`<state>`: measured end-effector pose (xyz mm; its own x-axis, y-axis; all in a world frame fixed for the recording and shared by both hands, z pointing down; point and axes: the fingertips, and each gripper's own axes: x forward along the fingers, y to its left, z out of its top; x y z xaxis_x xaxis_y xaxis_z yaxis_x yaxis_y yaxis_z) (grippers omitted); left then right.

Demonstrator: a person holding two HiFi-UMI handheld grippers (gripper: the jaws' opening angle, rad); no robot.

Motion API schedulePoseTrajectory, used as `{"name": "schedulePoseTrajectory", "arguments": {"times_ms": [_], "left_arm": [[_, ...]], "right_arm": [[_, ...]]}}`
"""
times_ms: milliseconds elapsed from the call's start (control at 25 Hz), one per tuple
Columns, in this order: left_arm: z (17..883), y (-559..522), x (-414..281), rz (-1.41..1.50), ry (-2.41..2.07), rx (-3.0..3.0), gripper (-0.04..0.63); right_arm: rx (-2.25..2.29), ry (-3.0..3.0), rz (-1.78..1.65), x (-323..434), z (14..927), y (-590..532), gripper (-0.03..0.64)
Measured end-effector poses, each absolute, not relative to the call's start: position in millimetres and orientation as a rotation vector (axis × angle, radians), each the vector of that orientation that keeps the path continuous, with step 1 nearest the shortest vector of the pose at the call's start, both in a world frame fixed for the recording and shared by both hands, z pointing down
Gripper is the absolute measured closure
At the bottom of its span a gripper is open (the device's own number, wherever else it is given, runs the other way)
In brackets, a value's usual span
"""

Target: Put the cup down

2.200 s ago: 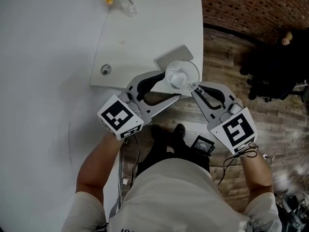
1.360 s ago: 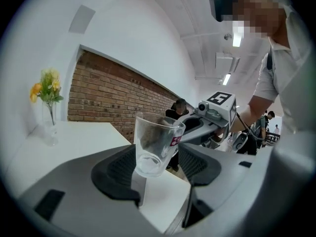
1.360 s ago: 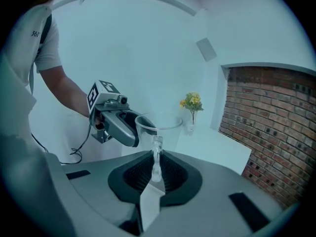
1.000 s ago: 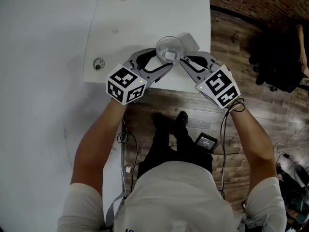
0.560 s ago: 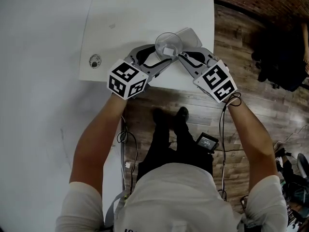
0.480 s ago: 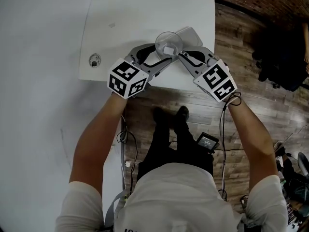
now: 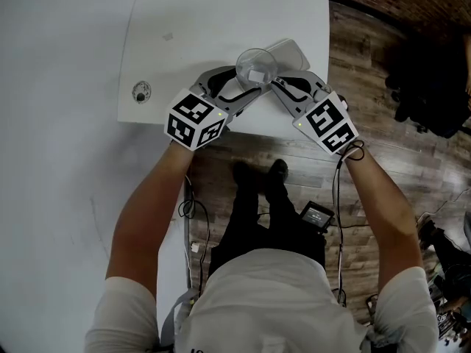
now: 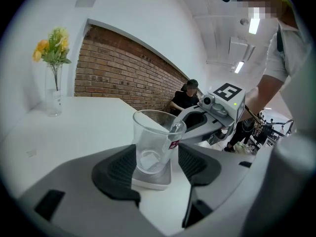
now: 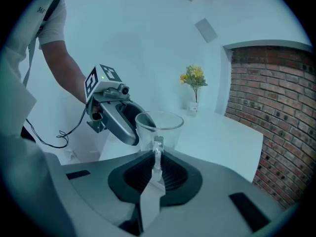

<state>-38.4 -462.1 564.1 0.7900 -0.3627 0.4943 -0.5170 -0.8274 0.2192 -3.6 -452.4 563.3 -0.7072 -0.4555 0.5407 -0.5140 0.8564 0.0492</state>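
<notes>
Two tongs meet at one clear glass cup, close to the near right corner of the white worktop.

Cup: upright. In the left gripper view its base sits on a small pale coaster lying flat on the worktop. A red mark shows on the side of the glass that faces the right tongs.

Left tongs: pads stand apart with the cup between them. One pad looks just against the glass and I see a sliver of gap at the other, so I log no clamp here.

Right tongs: pads drawn together on a thin clear part at the cup's side, up near the rim. I cannot tell whether that part is a handle or the wall itself. Logged as clamped on the cup.

Approach, from the head view: both tongs come in over the near edge of the worktop, one on each side, tips converging at the cup.

Also noted:
- a small round fitting set in the worktop, well to the left of the cup
- a clear vase of yellow flowers at the far side of the worktop
- a brick wall behind
</notes>
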Motion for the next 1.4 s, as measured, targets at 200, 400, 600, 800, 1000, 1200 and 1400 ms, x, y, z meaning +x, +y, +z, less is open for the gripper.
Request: {"name": "schedulePoseTrajectory", "arguments": {"times_ms": [200, 400, 600, 800, 1000, 1200, 1400], "left_arm": [[568.5, -465.8, -36.4, 0.637, -0.675, 2.640, 0.325], [570.7, -465.9, -35.5, 0.630, -0.680, 2.645, 0.325], [573.4, -465.9, -35.7, 0.615, -0.688, 2.641, 0.325], [572.3, -465.1, -36.4, 0.609, -0.691, 2.636, 0.325], [569.4, -463.2, -38.2, 0.574, -0.694, 2.621, 0.325], [569.6, -461.6, -41.0, 0.566, -0.702, 2.619, 0.325], [568.9, -460.4, -42.6, 0.561, -0.711, 2.619, 0.325]], "right_arm": [[0.712, -2.478, 0.130, -1.6, 568.6, -456.2, 0.580], [0.733, -2.485, 0.138, -0.9, 571.8, -456.9, 0.580], [0.742, -2.477, 0.129, -1.1, 574.9, -457.1, 0.580], [0.758, -2.480, 0.158, -1.0, 574.4, -456.4, 0.580], [0.776, -2.454, 0.163, 3.0, 577.5, -455.9, 0.518], [0.811, -2.447, 0.189, 10.5, 579.3, -456.3, 0.505], [0.819, -2.436, 0.183, 12.2, 579.6, -454.8, 0.505]]}}
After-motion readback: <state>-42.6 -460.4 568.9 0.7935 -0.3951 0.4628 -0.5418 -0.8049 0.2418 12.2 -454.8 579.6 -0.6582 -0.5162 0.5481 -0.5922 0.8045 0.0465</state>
